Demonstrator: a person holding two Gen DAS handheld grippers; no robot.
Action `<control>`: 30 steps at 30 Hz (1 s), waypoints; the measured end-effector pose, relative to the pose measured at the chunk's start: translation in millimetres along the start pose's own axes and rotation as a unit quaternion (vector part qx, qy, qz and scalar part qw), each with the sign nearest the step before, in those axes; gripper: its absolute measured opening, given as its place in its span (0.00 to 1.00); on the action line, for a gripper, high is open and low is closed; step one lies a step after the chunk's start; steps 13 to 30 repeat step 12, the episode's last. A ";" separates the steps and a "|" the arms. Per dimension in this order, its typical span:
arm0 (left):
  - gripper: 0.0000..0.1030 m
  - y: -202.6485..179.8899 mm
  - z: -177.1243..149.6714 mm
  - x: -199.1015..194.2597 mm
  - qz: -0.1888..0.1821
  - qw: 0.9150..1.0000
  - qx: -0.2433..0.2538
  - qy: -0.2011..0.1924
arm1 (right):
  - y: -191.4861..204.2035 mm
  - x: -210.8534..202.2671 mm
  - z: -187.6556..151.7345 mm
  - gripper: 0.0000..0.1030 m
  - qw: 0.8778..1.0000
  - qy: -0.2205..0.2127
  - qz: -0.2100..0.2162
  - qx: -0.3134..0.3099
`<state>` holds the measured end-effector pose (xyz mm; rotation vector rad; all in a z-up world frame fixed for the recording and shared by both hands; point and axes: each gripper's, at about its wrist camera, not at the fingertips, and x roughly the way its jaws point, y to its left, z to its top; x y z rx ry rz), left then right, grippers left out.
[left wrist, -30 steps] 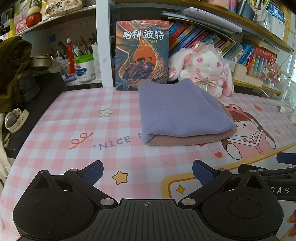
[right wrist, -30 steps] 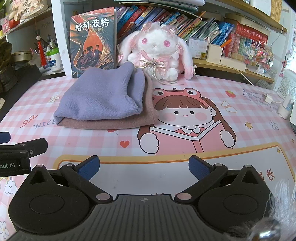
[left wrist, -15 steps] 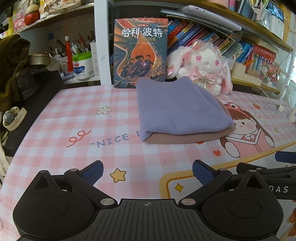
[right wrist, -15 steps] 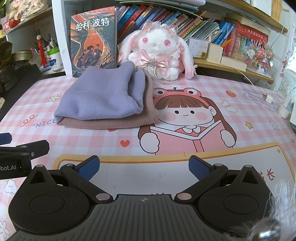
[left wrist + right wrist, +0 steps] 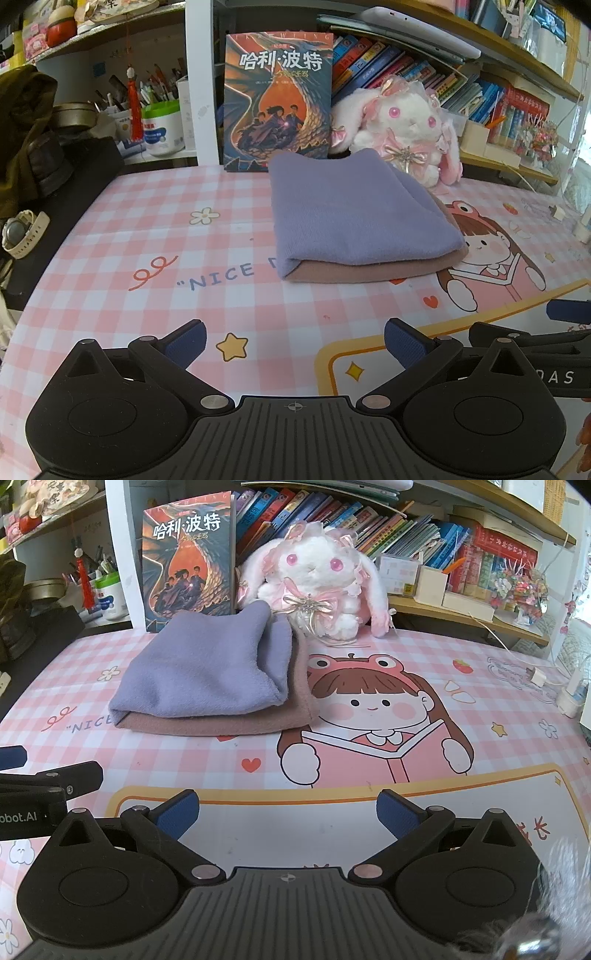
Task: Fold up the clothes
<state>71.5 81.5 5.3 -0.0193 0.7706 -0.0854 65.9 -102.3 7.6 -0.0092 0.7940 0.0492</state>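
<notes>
A folded purple cloth [image 5: 354, 214] lies on top of a folded brown-pink cloth [image 5: 369, 271] at the back middle of the pink checked mat [image 5: 221, 295]. The stack shows in the right wrist view too, purple cloth [image 5: 199, 675] over brown-pink cloth [image 5: 221, 725]. My left gripper [image 5: 295, 345] is open and empty, well short of the stack. My right gripper [image 5: 288, 814] is open and empty, to the right of the left one, which shows in its view [image 5: 48, 779].
A book [image 5: 277, 99] and a white plush rabbit [image 5: 402, 125] stand behind the stack. Shelves of books run along the back. A black box [image 5: 62, 177] and a watch [image 5: 22, 232] sit at the left edge. A charger cable [image 5: 532, 672] lies far right.
Both grippers stay open and almost still; the left view has shifted very slightly, and the cloth stack has not moved.
</notes>
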 end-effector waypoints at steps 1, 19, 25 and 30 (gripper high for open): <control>1.00 0.7 -0.1 0.0 -0.001 1.000 -0.002 -0.001 | -0.3 -0.2 -0.4 1.00 1.000 0.000 0.000 0.000; 1.00 3.9 -2.2 -2.0 -0.014 1.000 -0.013 -0.005 | 1.4 1.9 -1.7 1.00 1.000 0.005 0.000 -0.001; 1.00 3.9 -2.2 -2.0 -0.014 1.000 -0.013 -0.005 | 1.4 1.9 -1.7 1.00 1.000 0.005 0.000 -0.001; 1.00 3.9 -2.2 -2.0 -0.014 1.000 -0.013 -0.005 | 1.4 1.9 -1.7 1.00 1.000 0.005 0.000 -0.001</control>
